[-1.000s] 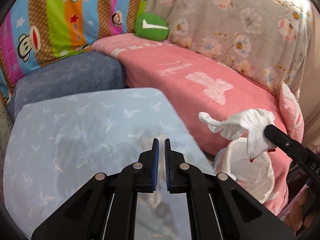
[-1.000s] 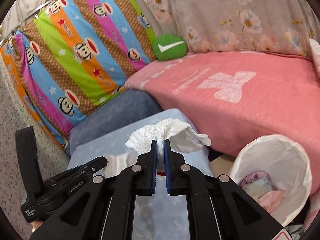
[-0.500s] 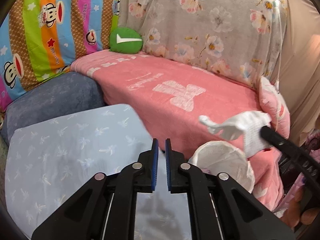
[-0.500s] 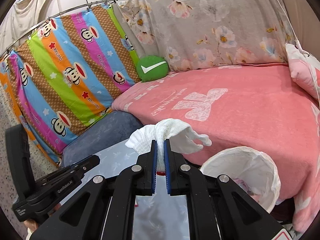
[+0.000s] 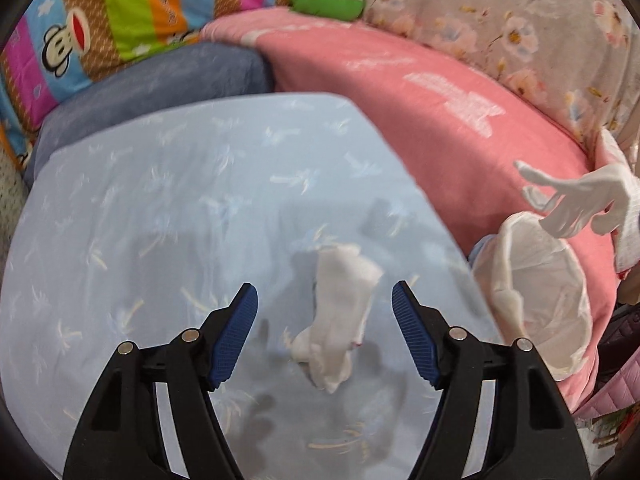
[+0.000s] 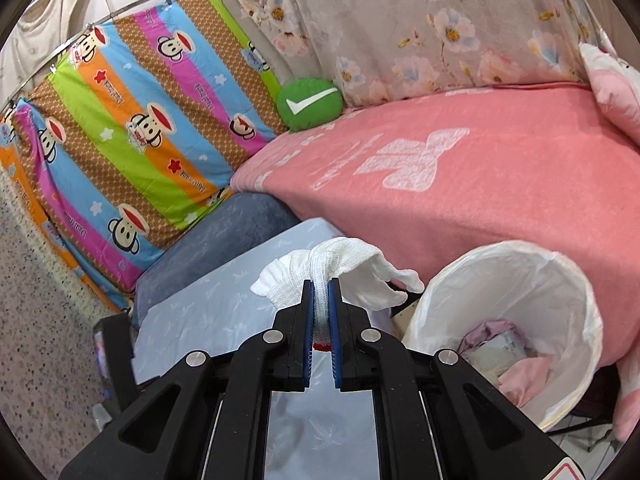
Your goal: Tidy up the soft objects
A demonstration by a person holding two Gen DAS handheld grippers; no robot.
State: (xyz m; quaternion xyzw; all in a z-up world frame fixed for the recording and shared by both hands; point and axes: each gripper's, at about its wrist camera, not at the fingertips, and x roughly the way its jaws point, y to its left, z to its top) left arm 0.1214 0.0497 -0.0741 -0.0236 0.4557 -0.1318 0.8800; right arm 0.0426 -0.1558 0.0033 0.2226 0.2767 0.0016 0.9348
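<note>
Left gripper (image 5: 324, 316): jaws spread wide, having just been opening; I see a white sock (image 5: 340, 316) lying crumpled on the worktop (image 5: 160, 200) between the two blue pads (image 5: 234, 332), apart from both, so nothing is held on this side. Right gripper (image 6: 319, 312): jaws clenched on a white glove (image 6: 340, 272), gripped by its knitted cuff, with the cuff bunched to the left of the pads and the fingers of the glove drooping to the right; in the left wrist view I see the same glove (image 5: 580, 200) hanging above the rim of the basket. Basket (image 6: 560, 280): round, lined with a white bag, standing just beside the worktop's right edge and against the pink bed; I can make out pale pink and lilac soft items (image 6: 504, 352) at its bottom. Worktop: covered in a light blue cloth with a faint leaf print. Bed (image 6: 480, 184): pink blanket with a white pattern, running behind the worktop and basket. Blue-grey cushion (image 6: 224, 232): at the worktop's far edge, touching the bed's end. Green cushion (image 6: 310, 104): round, with a white tick mark, in the far corner of the bed. Hangings: striped monkey-print sheet (image 6: 132, 132) on the left, grey floral cloth (image 6: 420, 28) behind the bed.
</note>
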